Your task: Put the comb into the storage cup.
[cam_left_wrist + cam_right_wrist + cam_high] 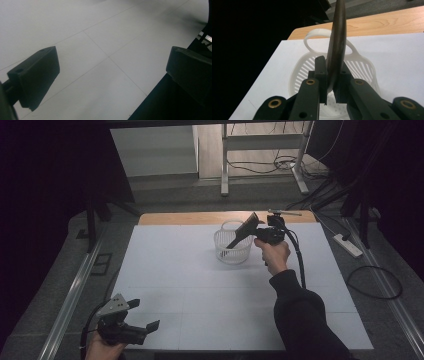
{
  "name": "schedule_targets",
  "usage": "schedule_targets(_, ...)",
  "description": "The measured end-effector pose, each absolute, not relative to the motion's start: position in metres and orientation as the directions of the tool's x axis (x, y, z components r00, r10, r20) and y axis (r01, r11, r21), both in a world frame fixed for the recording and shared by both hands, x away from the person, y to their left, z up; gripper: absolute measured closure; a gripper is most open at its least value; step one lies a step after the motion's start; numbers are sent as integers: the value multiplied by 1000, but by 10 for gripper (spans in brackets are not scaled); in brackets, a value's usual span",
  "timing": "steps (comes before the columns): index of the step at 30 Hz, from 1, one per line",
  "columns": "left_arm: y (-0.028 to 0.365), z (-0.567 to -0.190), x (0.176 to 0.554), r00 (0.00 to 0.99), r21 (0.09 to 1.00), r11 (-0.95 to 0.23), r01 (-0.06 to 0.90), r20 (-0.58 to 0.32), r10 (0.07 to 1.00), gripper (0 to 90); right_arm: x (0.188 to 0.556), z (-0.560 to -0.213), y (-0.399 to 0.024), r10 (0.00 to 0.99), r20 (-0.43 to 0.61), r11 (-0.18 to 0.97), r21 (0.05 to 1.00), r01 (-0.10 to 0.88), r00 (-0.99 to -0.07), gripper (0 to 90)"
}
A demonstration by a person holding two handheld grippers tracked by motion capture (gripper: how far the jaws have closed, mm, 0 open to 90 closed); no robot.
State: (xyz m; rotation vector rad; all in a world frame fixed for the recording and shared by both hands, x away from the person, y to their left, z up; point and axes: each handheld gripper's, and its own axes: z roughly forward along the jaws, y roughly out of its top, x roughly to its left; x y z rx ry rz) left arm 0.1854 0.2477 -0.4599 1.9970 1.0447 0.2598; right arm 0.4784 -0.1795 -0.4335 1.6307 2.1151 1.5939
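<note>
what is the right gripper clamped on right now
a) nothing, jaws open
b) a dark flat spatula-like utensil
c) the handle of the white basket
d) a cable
b: the right gripper has its jaws pressed on both sides of a dark flat utensil, held over the white basket, whose handle is untouched.

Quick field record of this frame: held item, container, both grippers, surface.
held item: dark flat utensil, tilted, lower end inside the basket
container: white slotted basket with handle, upright on the sheet
right gripper: shut on the utensil, above the basket
left gripper: open, nothing between jaws, at the near left edge
surface: white sheet on a wooden table
</note>
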Motion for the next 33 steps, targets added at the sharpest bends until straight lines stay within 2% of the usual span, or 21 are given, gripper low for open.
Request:
schedule_targets(19,248,-460,186,629,759,-294,581,-190,754,0,482,-451,-198,687,620,-179,650,739,-379,831)
schedule_targets(33,248,-460,186,630,760,-292,580,-192,752,0,482,-460,-203,710,616,-192,636,747,-342,802)
